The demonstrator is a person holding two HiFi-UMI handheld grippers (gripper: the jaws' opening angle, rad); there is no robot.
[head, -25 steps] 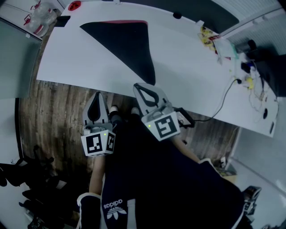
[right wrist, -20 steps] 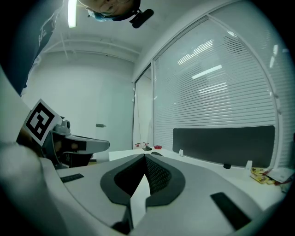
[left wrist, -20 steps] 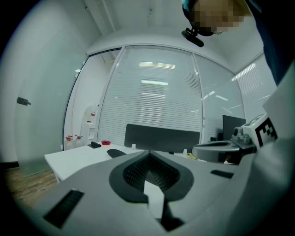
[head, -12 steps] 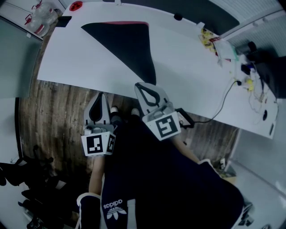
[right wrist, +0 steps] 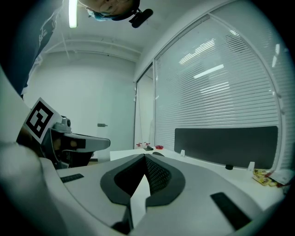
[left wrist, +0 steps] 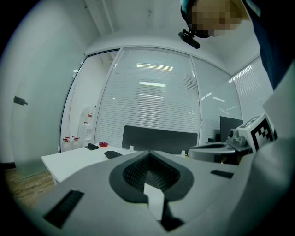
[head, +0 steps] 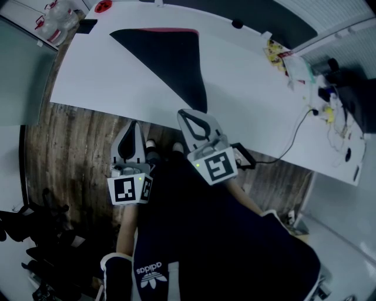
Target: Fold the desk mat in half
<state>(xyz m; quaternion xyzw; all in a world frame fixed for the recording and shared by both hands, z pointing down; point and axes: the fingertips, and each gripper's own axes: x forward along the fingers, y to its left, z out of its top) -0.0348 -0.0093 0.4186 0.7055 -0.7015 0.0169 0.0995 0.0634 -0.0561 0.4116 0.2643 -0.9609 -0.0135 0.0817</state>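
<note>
The dark desk mat (head: 167, 53) lies on the white table (head: 252, 88) at the far left. It is folded over into a triangle, with a pink strip showing along its far edge. Both grippers hang close to the person's body, short of the table's near edge and above the wooden floor. My left gripper (head: 133, 124) is shut with nothing in it; its tips meet in the left gripper view (left wrist: 148, 152). My right gripper (head: 184, 113) is also shut and empty (right wrist: 144, 156), with its tip near the mat's nearest corner. The two grippers sit side by side.
A red dish (head: 104, 7), a black item (head: 88, 26) and bottles (head: 56, 26) stand at the table's far left corner. Clutter (head: 305, 64) and a cable (head: 294, 129) cover the right end. A dark partition (right wrist: 226, 140) lines the far edge. Black chair bases (head: 35, 235) stand on the floor at the left.
</note>
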